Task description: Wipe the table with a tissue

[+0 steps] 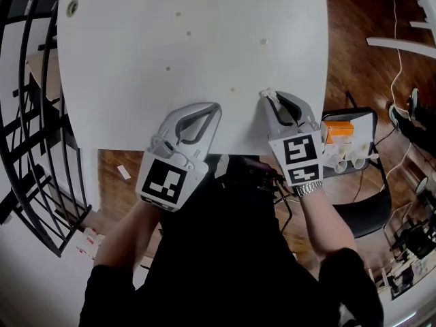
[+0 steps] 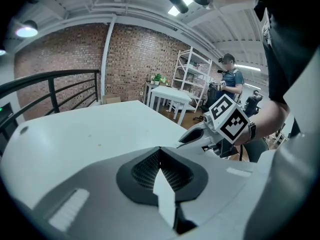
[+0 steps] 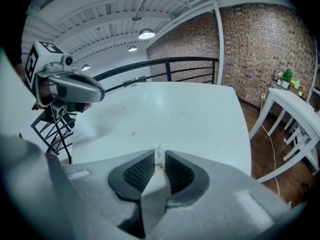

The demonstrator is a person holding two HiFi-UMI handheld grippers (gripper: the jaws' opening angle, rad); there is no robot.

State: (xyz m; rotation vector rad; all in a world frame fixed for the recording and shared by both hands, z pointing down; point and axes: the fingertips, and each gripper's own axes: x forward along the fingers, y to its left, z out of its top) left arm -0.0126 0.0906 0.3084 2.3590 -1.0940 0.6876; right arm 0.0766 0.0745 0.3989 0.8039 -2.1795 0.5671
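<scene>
The right tongs (image 1: 272, 97) are pinched shut on a small scrap of white tissue (image 3: 159, 154) at their tips, over the white bench (image 1: 191, 46), while the left tongs (image 2: 160, 151) beside them are closed on nothing.

You have one table (image 1: 122, 114), one left hand-held gripper (image 1: 215, 106) and one right hand-held gripper (image 1: 270, 97), one tissue (image 3: 159, 156), five small specks (image 1: 263, 41) across the table's middle, and one round cap (image 1: 71, 7) at its far left corner.
</scene>
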